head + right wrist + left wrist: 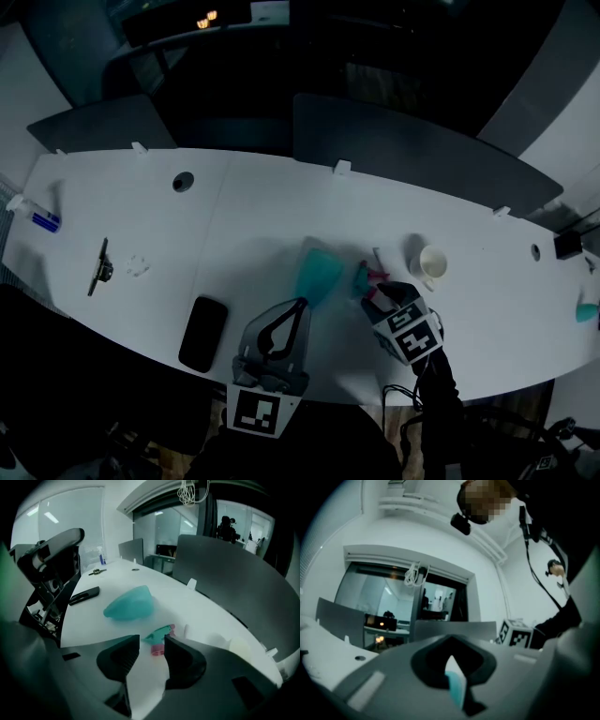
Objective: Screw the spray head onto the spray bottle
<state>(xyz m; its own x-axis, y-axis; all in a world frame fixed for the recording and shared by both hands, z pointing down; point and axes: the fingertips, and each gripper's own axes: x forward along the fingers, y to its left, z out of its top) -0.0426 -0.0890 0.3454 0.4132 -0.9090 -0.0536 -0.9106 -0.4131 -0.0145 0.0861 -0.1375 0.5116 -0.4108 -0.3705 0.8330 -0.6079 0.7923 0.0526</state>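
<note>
One teal bottle lying flat, teal-pink spray head, left claw closed, right claw wide.

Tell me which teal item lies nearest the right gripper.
The small teal spray head with the pink collar, just ahead of the open right gripper. The larger teal plastic bottle lies on its side farther off.

Spray head btw bottle L, cup R
</note>
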